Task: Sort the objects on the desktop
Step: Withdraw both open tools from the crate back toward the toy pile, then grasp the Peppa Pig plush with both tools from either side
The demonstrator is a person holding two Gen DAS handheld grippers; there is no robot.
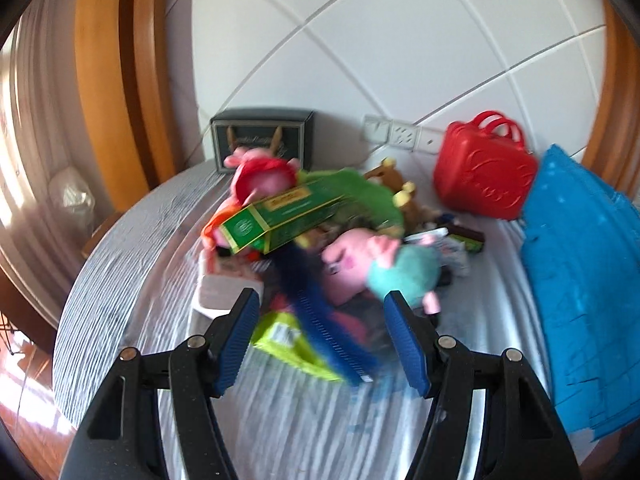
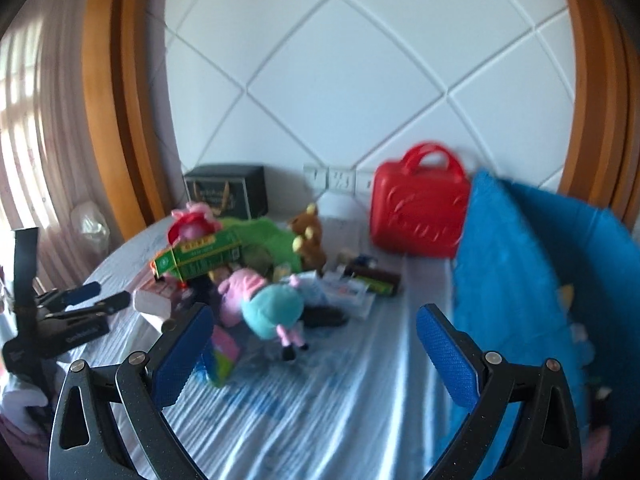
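Observation:
A pile of objects lies on the striped table (image 1: pixel 132 240): a green box (image 1: pixel 276 216), a pink pig plush in a teal shirt (image 1: pixel 384 268), a dark blue comb (image 1: pixel 328 328), a lime packet (image 1: pixel 292 344), a white box (image 1: pixel 224 292). My left gripper (image 1: pixel 320 336) is open and empty, its fingers on either side of the comb. In the right wrist view, my right gripper (image 2: pixel 316 356) is open and empty, just in front of the pig plush (image 2: pixel 268 308); the green box (image 2: pixel 200 260) lies behind. The left gripper (image 2: pixel 84 300) shows at the left.
A red plastic case (image 1: pixel 484 168) (image 2: pixel 416 212) stands at the back by the wall. A blue fabric bin (image 1: pixel 580 280) (image 2: pixel 528 280) stands on the right. A dark box (image 1: pixel 260 136) stands at the back left. A brown plush (image 2: pixel 310 236) lies behind the pile.

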